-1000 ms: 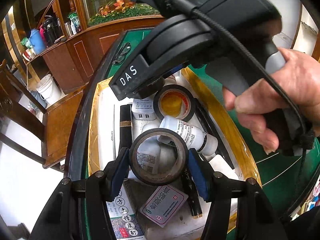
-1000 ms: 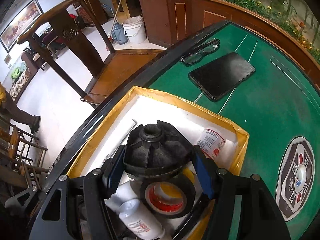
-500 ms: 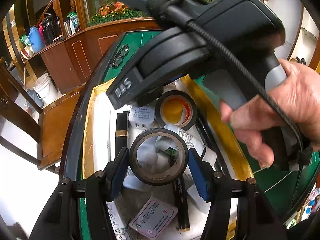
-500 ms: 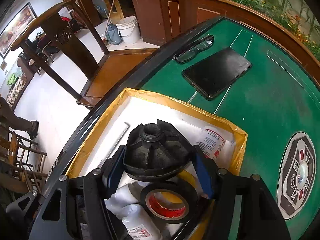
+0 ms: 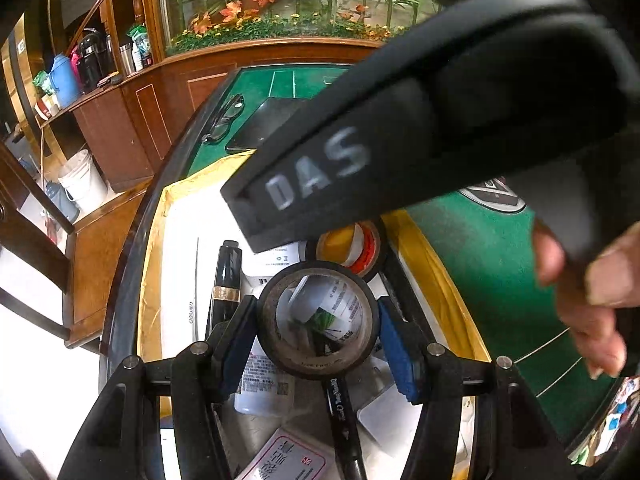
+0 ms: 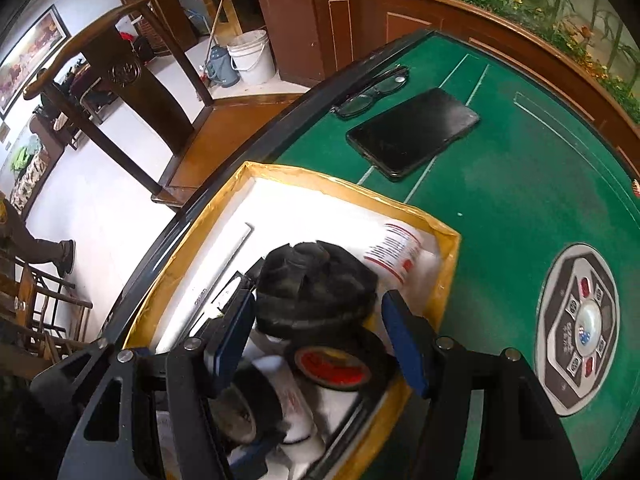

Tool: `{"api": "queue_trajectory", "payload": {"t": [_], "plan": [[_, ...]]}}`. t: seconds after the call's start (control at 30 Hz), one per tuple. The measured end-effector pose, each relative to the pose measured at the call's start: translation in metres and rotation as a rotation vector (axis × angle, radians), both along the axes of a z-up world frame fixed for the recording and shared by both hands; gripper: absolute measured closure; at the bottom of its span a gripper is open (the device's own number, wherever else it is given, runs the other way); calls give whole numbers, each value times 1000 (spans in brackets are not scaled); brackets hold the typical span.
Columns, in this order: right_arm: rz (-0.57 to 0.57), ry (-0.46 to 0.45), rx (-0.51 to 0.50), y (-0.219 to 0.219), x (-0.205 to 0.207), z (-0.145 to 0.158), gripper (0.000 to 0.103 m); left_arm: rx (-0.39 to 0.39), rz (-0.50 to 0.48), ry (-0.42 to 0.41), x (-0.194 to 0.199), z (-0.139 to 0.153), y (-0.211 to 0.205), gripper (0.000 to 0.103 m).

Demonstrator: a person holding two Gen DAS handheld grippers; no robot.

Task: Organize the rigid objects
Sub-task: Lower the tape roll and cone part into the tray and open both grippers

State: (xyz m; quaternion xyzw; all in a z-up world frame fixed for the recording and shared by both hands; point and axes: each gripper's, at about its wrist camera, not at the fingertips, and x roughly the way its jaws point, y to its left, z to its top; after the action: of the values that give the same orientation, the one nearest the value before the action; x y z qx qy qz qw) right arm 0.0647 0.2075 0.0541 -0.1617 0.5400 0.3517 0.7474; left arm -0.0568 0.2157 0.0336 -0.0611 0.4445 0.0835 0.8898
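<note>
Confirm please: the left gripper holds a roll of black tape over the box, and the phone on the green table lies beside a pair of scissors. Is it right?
Not quite. Beside the phone lie glasses, not scissors; the right wrist view shows them. The rest holds: the left gripper grips the black tape over the box.

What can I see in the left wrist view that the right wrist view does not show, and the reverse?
Only the left wrist view shows the dark tape roll between the left gripper's jaws, a black pen and a hand. Only the right wrist view shows the black ribbed cap between the right gripper's jaws and the white bottle with red print. Both show the yellow-rimmed box, the red-cored tape roll, the tablet and the glasses.
</note>
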Motion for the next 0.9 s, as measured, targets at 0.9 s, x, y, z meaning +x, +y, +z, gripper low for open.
{"api": "queue_trajectory", "payload": {"t": [0.9], "plan": [[-13,46,79,-112,-11,18,29,-11,244,50,-26,-26,-42,28]]}}
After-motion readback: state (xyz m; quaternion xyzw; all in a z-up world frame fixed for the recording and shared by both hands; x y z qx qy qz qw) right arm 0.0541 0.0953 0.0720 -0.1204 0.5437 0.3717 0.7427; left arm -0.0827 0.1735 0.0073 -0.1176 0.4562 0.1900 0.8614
